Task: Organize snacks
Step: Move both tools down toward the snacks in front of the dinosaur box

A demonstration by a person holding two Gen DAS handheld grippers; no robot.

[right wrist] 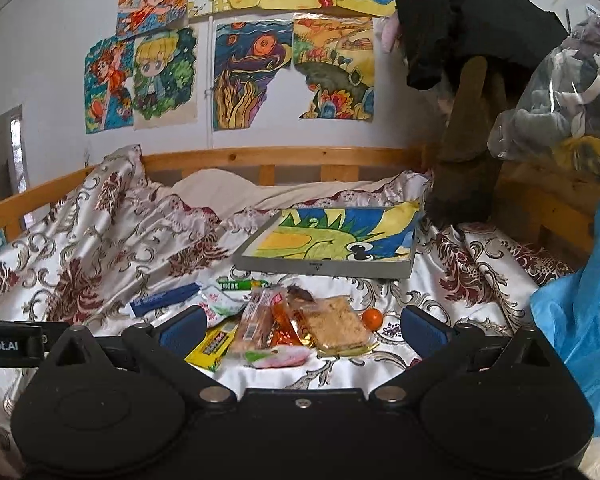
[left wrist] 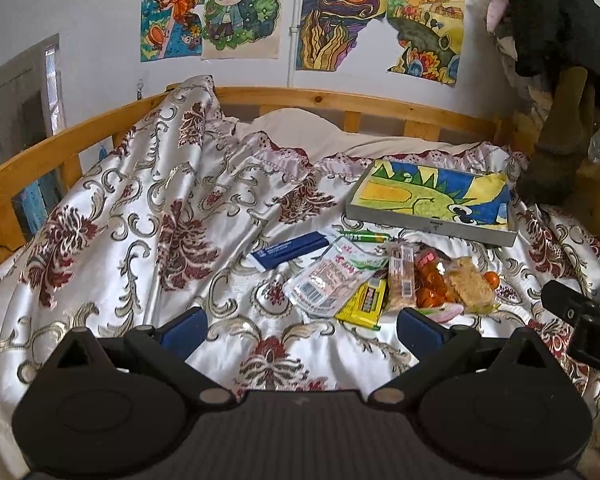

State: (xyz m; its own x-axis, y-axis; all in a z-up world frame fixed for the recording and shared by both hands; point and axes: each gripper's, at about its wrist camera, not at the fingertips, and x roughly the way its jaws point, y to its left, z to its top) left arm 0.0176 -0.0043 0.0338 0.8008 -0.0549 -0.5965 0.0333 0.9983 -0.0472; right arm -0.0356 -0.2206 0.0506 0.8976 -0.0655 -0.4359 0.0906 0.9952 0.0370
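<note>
Nearest to us, our left gripper [left wrist: 302, 326] hangs low over the bed with its blue-padded fingers [left wrist: 186, 330] spread wide and nothing between them. Our right gripper [right wrist: 304, 330] is likewise spread wide and empty, just short of the heap of snacks.

Under both lies the shiny white satin bedspread with dark red flowers and grey-gold scrolls [left wrist: 140, 216]. On it the snacks sit in a loose, overlapping cluster. Closest to us in the right wrist view are a small pink and green wrapped sweet [right wrist: 278, 356] and a flat yellow box with dark print [right wrist: 214, 346]. Just behind them stand a long clear-wrapped cereal bar [right wrist: 256, 320], an orange crinkled wrapper [right wrist: 286, 326] and a clear-wrapped crumbly beige square cake [right wrist: 336, 324], all touching or overlapping. A small round orange ball [right wrist: 372, 317] lies just beside the cake on its right. To the left a white plastic packet with red print and a barcode [left wrist: 326, 280] overlaps the yellow box, and beyond it lie a dark blue slim packet [left wrist: 288, 250] and a green and white tube [left wrist: 364, 236].

Farther back a shallow grey box topped with a green, yellow and blue drawing [left wrist: 432, 204] rests on the bedspread. Behind it runs the wooden bed rail [left wrist: 332, 100], and coloured drawings taped to the white wall [left wrist: 240, 8].
</note>
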